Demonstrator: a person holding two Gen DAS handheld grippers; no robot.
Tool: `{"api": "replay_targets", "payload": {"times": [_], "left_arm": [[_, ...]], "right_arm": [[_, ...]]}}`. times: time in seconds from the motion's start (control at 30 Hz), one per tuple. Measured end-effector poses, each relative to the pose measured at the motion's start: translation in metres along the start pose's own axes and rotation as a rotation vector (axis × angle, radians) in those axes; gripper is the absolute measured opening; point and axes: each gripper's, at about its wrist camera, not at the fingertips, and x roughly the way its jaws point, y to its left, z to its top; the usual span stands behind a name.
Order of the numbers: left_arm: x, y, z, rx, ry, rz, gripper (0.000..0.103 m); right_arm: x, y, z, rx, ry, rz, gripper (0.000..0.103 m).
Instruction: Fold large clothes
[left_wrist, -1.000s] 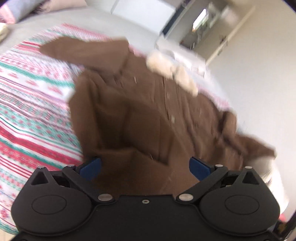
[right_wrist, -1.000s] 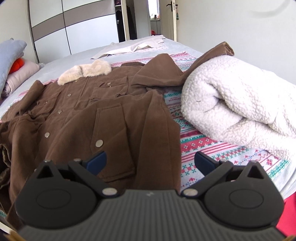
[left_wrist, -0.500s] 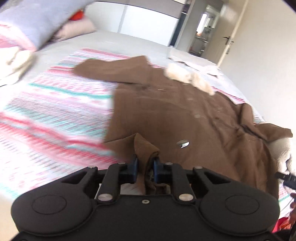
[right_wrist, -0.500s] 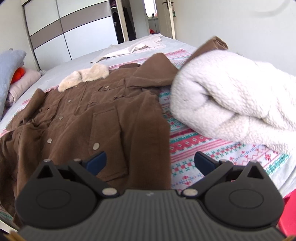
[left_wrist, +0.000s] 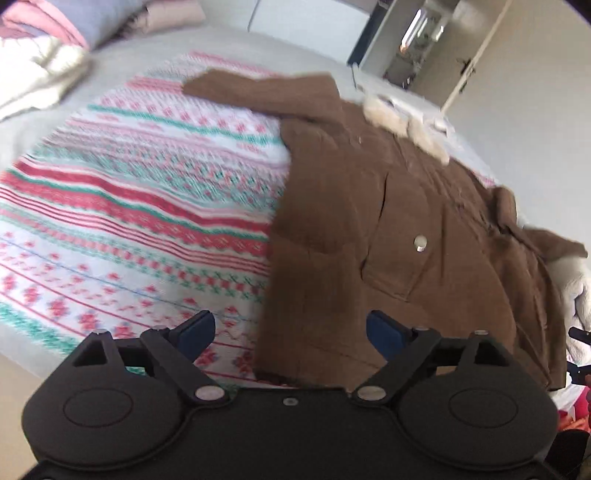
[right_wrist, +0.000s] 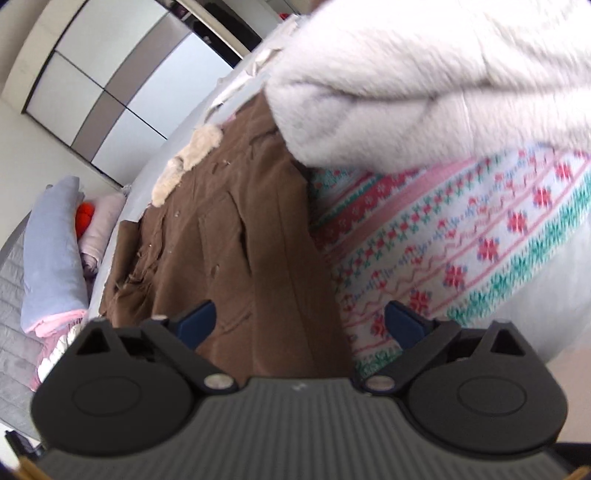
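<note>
Between the wide-spread jaws of the left gripper (left_wrist: 287, 334), which are opening, lies the hem edge of the brown coat (left_wrist: 388, 229), untouched by either pad; the coat spreads flat beyond them on a patterned blanket (left_wrist: 140, 221), its cream fur collar (left_wrist: 406, 125) at the far end. Over at the right gripper (right_wrist: 300, 323), the jaws are closing yet stand apart, with coat hem between them and a white fleece bundle (right_wrist: 424, 74) beyond the right-hand jaw
</note>
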Motion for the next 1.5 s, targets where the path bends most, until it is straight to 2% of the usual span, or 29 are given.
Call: {"api": "replay_targets", "payload": {"times": [0.07,0.1,0.13,0.17,0.2,0.23,0.27,0.4,0.47,0.53,0.6,0.67,0.7,0.77,0.8,0.87,0.9,0.93,0.97,1.03,1.13,1.2,1.33,1.4,1.5], "left_arm": [[0.021,0.004,0.0,-0.029,0.042,0.005,0.086],[0.027,0.005,-0.001,-0.045,0.051,0.007,0.086],[0.027,0.005,-0.002,-0.038,0.039,0.006,0.079],[0.026,0.002,-0.003,-0.011,0.029,0.0,0.068],[0.025,-0.001,-0.003,0.007,0.034,-0.037,0.036],[0.021,-0.004,-0.004,-0.002,0.045,-0.076,0.018],[0.015,-0.006,-0.006,-0.006,0.031,-0.084,0.017],[-0.044,-0.011,-0.014,-0.001,-0.109,-0.105,0.013],[-0.072,-0.006,-0.019,-0.024,-0.146,-0.098,0.013],[-0.07,0.0,-0.021,-0.024,-0.087,-0.046,0.013],[-0.046,0.0,-0.028,0.045,0.025,0.054,0.014],[-0.021,0.004,-0.031,0.053,0.114,0.091,0.017],[-0.017,0.006,-0.029,0.045,0.122,0.103,0.02],[-0.019,0.003,-0.023,0.043,0.119,0.118,0.026],[-0.022,-0.001,-0.019,0.057,0.107,0.135,0.03],[-0.025,-0.006,-0.008,0.084,0.041,0.17,0.044],[-0.027,-0.007,0.0,0.096,0.002,0.171,0.061],[-0.027,-0.005,0.009,0.099,-0.037,0.164,0.075],[-0.028,-0.005,0.018,0.088,-0.073,0.159,0.079],[-0.024,-0.004,0.041,0.059,-0.123,0.137,0.082],[0.001,0.001,0.078,-0.011,-0.147,0.111,0.086],[0.023,0.006,0.104,-0.05,-0.157,0.118,0.086],[0.065,0.028,0.151,-0.149,-0.211,0.161,0.086],[0.092,0.044,0.173,-0.209,-0.219,0.182,0.086],[0.135,0.072,0.203,-0.307,-0.247,0.207,0.083]], "right_arm": [[0.013,-0.005,-0.005,0.03,0.068,0.047,0.077],[0.017,-0.006,-0.009,0.037,0.089,0.059,0.075],[0.02,-0.004,-0.012,0.023,0.089,0.051,0.071],[0.019,0.0,-0.014,-0.005,0.083,0.031,0.058],[0.019,0.003,-0.016,-0.03,0.083,0.024,0.046],[0.018,0.005,-0.016,-0.039,0.087,0.049,0.021],[0.014,0.005,-0.017,-0.038,0.072,0.066,0.014],[-0.03,0.017,-0.018,-0.116,-0.071,0.037,0.011],[-0.05,0.018,-0.017,-0.155,-0.119,-0.025,0.011],[-0.052,0.015,-0.013,-0.192,-0.097,-0.109,0.011],[-0.038,0.013,-0.014,-0.236,-0.049,-0.222,0.011],[-0.02,0.011,-0.018,-0.287,0.014,-0.334,0.012],[-0.017,0.011,-0.019,-0.305,0.017,-0.368,0.014],[-0.021,0.014,-0.016,-0.32,-0.018,-0.451,0.031],[-0.027,0.016,-0.013,-0.335,-0.056,-0.49,0.035],[-0.039,0.021,-0.005,-0.337,-0.111,-0.492,0.043],[-0.043,0.025,0.0,-0.328,-0.122,-0.466,0.046],[-0.042,0.03,0.005,-0.326,-0.132,-0.438,0.054],[-0.042,0.039,0.009,-0.335,-0.143,-0.415,0.062],[-0.032,0.063,0.016,-0.373,-0.158,-0.378,0.066],[-0.008,0.095,0.027,-0.405,-0.142,-0.292,0.067],[0.016,0.12,0.038,-0.413,-0.125,-0.234,0.072],[0.073,0.161,0.061,-0.429,-0.094,-0.14,0.09],[0.106,0.165,0.064,-0.43,-0.098,-0.077,0.091],[0.15,0.164,0.063,-0.463,-0.023,-0.108,0.091]]}}
